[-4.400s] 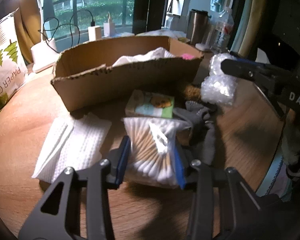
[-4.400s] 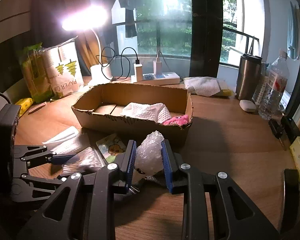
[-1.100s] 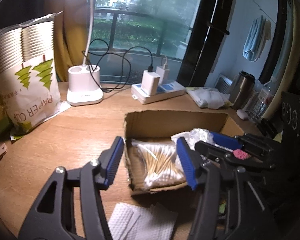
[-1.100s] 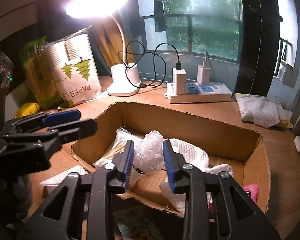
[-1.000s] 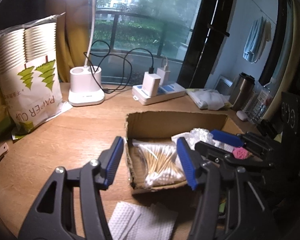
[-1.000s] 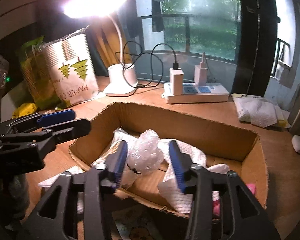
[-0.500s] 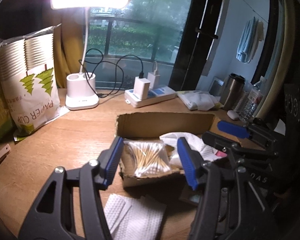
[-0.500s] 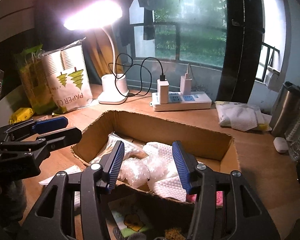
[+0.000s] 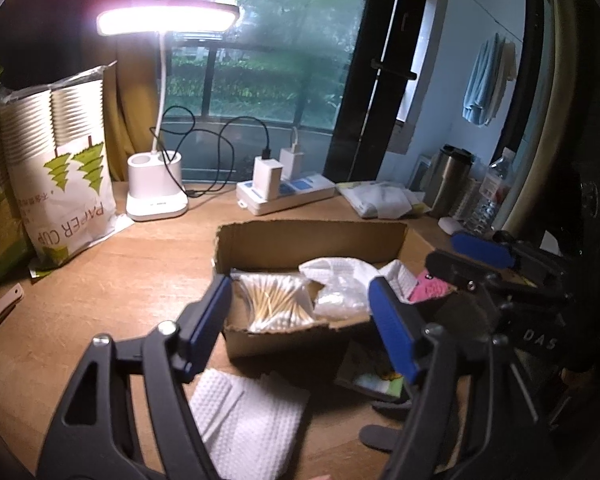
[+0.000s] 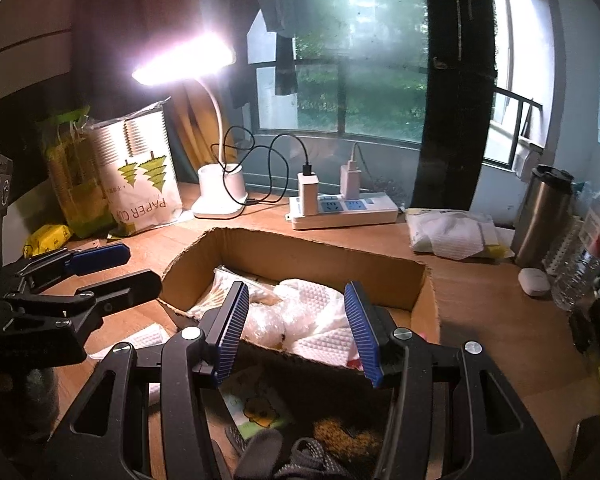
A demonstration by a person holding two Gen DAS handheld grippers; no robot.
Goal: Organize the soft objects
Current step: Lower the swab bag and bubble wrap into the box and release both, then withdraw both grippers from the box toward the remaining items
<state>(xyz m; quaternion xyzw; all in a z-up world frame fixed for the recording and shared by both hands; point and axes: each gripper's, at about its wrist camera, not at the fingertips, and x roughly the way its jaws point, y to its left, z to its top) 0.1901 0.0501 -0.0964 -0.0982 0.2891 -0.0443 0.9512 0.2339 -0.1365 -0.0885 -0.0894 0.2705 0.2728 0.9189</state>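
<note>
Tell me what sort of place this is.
Most likely a home desk by a window, perhaps in a bedroom or dorm room. A lit desk lamp and a power strip with chargers stand on the wooden table, and clothes hang nearby.

Right tongs (image 10: 298, 330) spread empty, above cardboard box (image 10: 420, 280), bubble wrap (image 10: 260, 326) inside

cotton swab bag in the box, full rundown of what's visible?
The cotton swab bag is a clear plastic pouch packed with wooden-stick, white-tipped swabs. It lies flat in the left end of the cardboard box, against the near wall, with bubble wrap touching its right side. Neither gripper holds it. In the right wrist view only its edge shows.
</note>
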